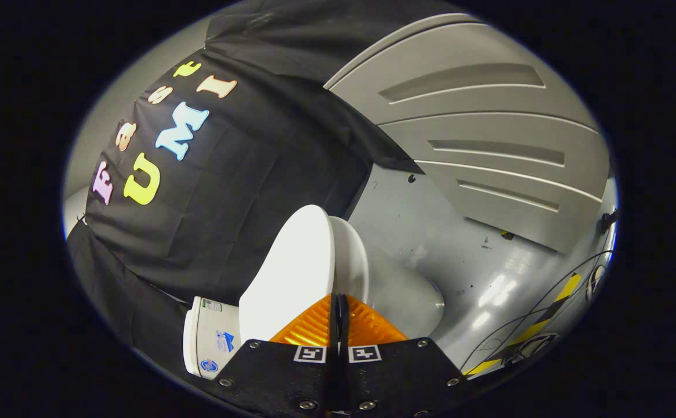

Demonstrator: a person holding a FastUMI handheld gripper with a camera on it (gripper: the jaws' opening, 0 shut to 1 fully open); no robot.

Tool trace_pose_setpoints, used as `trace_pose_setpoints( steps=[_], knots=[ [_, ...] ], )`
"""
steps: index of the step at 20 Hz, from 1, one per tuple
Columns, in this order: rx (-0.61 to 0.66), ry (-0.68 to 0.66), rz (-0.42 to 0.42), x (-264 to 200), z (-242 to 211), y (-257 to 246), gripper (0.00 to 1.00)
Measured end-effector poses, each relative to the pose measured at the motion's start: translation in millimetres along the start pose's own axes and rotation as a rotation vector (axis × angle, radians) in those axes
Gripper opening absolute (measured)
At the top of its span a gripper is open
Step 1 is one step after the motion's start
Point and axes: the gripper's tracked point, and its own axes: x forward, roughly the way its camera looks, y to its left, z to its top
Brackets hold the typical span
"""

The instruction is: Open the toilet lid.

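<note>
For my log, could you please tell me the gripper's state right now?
Gripper: shut, fingers pressed together at the raised toilet lid's edge; no grip on it visible.

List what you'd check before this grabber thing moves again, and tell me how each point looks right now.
1. Toilet lid raised away from the bowl: ok, it stands up, with the view rolled sideways.
2. Gripper holding the lid: ok, its fingers are closed together on the lid's edge.
3. Grip secure enough to let go safely: cannot tell, the contact spot is hidden by the fingers.
4. Lid resting against the tank: cannot tell, the gap behind the lid is not visible.
5. Floor near the bowl free of obstacles: ok close by; cables and striped tape lie farther off.
</note>
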Motion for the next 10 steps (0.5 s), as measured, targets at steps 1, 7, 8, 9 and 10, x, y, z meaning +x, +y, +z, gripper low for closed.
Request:
trace_pose_setpoints(
  steps=[1,7,8,9,10],
  knots=[
    [-0.010,-0.011,-0.004,-3.0,2.5,6.2,0.00],
    [-0.130,-0.068,-0.002,-26.1,23.6,53.7,0.00],
    [-0.142,-0.077,-0.007,-30.0,25.9,59.9,0.00],
    [-0.149,-0.086,-0.012,-32.3,27.4,65.2,0.00],
    [-0.154,-0.098,-0.012,-34.5,29.1,70.3,0.00]
  ],
)
